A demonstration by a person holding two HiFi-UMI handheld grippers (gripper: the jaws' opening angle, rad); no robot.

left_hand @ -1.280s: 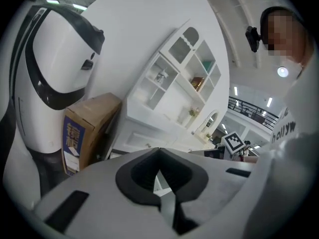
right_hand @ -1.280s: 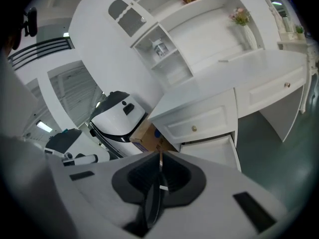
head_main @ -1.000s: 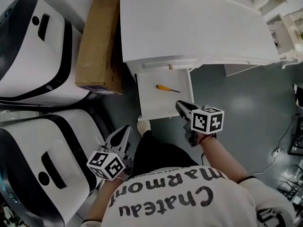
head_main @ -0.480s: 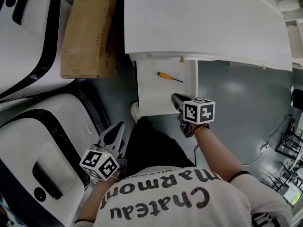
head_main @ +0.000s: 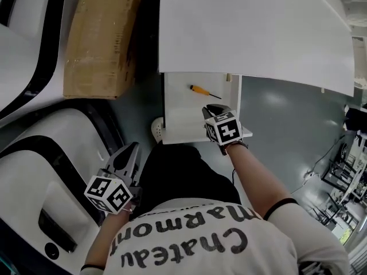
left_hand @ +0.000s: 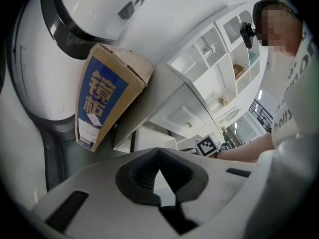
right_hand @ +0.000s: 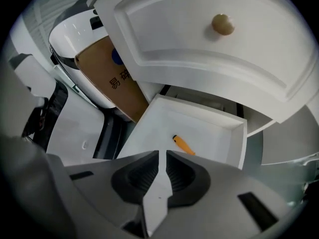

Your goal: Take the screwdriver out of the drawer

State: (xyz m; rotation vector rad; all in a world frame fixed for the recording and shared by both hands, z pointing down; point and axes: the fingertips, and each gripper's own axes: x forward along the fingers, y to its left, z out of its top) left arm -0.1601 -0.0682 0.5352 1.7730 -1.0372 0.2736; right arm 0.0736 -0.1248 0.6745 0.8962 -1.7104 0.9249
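Note:
An orange-handled screwdriver [head_main: 200, 90] lies on the floor of the open white drawer [head_main: 175, 116], toward its back; the right gripper view shows the screwdriver [right_hand: 183, 145] just beyond the jaws. My right gripper [head_main: 212, 107] hovers over the drawer's front right part, pointing at the screwdriver. In its own view the right gripper [right_hand: 162, 154] has its jaws a narrow slit apart, with nothing between them. My left gripper [head_main: 131, 149] hangs low at the left beside the person's leg, away from the drawer. In its own view the left gripper [left_hand: 159, 151] is shut and empty.
A white cabinet top [head_main: 252, 27] overhangs the drawer's back. A door panel with a round knob [right_hand: 222, 24] stands above the drawer. A brown cardboard box [head_main: 100, 39] leans left of the cabinet, next to large white machines [head_main: 46, 171]. A white shoe [head_main: 157, 129] is by the drawer's front corner.
My right gripper has moved forward from in front of the drawer to above its floor, closer to the screwdriver. The left gripper has stayed low at the left.

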